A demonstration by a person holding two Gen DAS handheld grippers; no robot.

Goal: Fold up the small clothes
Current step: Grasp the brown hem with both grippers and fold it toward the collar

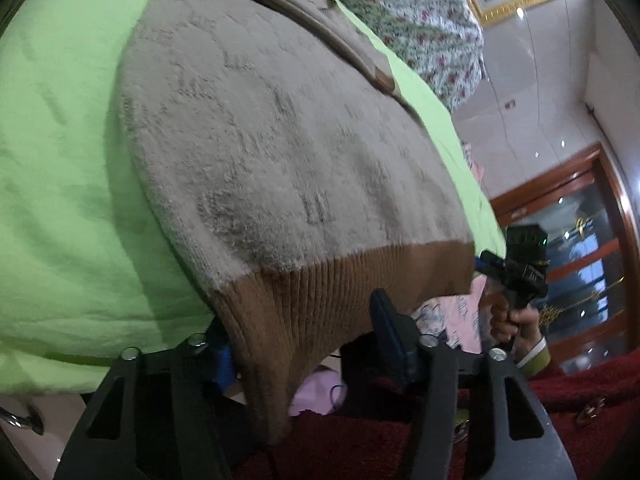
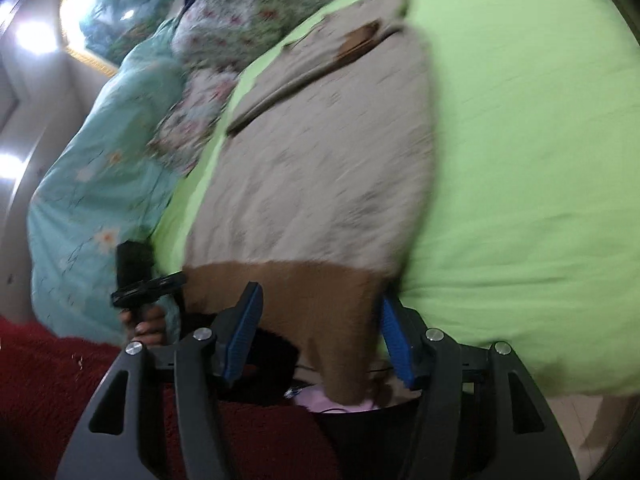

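The beige sweater is lying on the green bed; its brown hem, at six o'clock, is hanging between the gaping fingers of the left tool and right tool.

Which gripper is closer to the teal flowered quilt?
Left. The left gripper is right beside the teal flowered quilt; the right gripper is at the sweater hem's opposite corner, farther away.

The sweater is fuzzy beige with faint grey marks, and its ribbed hem is tan-brown. It lies on a lime-green sheet, beside a white quilt with red and green flowers and a turquoise one with pale blossoms. Each tool is black with blue pads; the person's sleeve is dark red.
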